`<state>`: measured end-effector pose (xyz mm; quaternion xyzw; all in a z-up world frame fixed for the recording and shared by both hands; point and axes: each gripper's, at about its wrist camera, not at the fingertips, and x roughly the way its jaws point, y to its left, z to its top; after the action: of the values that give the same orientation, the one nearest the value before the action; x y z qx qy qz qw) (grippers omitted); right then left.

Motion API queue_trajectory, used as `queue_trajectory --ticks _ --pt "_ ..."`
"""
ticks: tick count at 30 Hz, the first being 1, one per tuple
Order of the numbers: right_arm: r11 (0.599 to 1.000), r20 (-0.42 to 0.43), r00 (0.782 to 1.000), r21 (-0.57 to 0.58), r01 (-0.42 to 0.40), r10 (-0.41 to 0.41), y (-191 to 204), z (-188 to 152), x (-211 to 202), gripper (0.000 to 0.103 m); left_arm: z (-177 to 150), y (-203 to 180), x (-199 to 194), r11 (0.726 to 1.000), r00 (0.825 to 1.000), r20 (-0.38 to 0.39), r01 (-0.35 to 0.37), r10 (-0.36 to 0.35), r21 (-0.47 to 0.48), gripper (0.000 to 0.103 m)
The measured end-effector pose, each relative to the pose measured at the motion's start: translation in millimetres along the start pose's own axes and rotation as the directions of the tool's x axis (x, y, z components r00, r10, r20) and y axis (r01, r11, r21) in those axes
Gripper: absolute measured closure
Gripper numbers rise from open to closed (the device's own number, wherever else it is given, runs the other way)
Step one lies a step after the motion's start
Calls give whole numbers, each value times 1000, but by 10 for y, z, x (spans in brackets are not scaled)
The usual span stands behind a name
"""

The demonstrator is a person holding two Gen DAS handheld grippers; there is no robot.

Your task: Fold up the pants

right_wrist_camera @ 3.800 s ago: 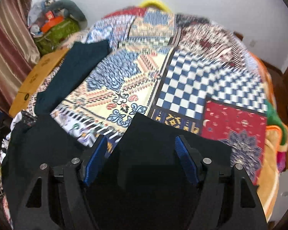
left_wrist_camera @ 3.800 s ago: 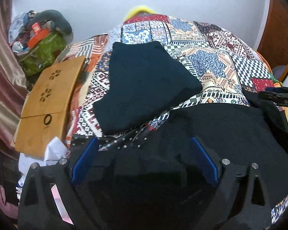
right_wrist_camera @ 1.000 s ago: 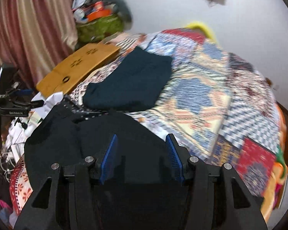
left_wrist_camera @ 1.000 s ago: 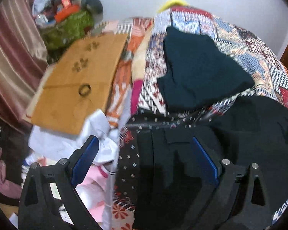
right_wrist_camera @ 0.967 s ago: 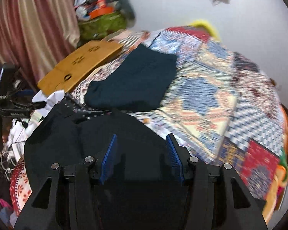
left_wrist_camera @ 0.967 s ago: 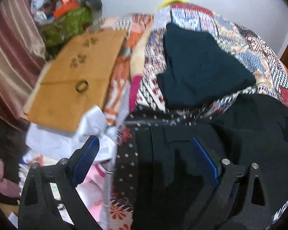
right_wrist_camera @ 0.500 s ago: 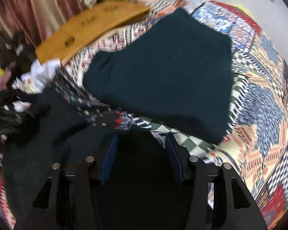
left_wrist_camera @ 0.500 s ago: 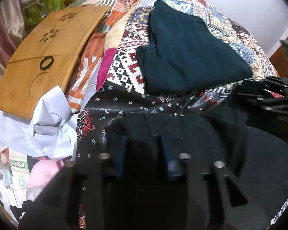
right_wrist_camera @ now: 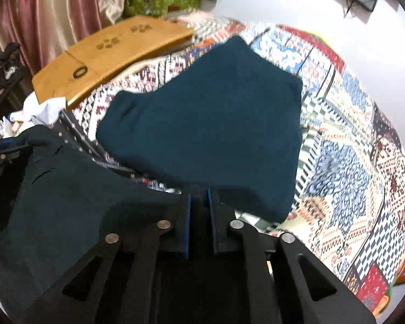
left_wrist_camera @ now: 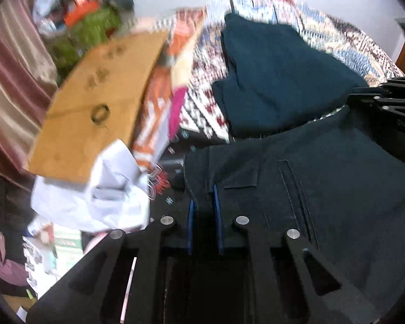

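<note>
Pants (left_wrist_camera: 324, 178) edge vanishes inside both closed grippers

No legible text, labels or numbers on anything; frames motion-blurred.

Left claw (left_wrist_camera: 203, 210) at 6 o'clock, blue pads nearly together, clamped on the edge of the black pants (left_wrist_camera: 324, 183). Pants spread toward 3–4 o'clock. Folded teal garment (left_wrist_camera: 278, 75) at 1 o'clock on the patterned bed (left_wrist_camera: 337, 32). Wooden board (left_wrist_camera: 100, 108) at 10 o'clock, white cloth (left_wrist_camera: 108, 197) just below it. Right claw (left_wrist_camera: 386, 102) at 3 o'clock, touching the pants; its jaws cannot be made out.
</note>
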<state>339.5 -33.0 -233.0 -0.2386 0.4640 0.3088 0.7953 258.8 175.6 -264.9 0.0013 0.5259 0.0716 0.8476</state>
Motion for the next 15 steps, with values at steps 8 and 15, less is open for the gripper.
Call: queue_trajectory --ticks 8,15 --pt "999 112 993 -6 33 -32 -98 -283 -815 65 -114 128 -630 999 996 92 21 -18 -30 75" --pt "997 148 988 60 -40 31 -188 -744 -1354 59 -466 122 -779 996 997 62 58 -54 -63 43"
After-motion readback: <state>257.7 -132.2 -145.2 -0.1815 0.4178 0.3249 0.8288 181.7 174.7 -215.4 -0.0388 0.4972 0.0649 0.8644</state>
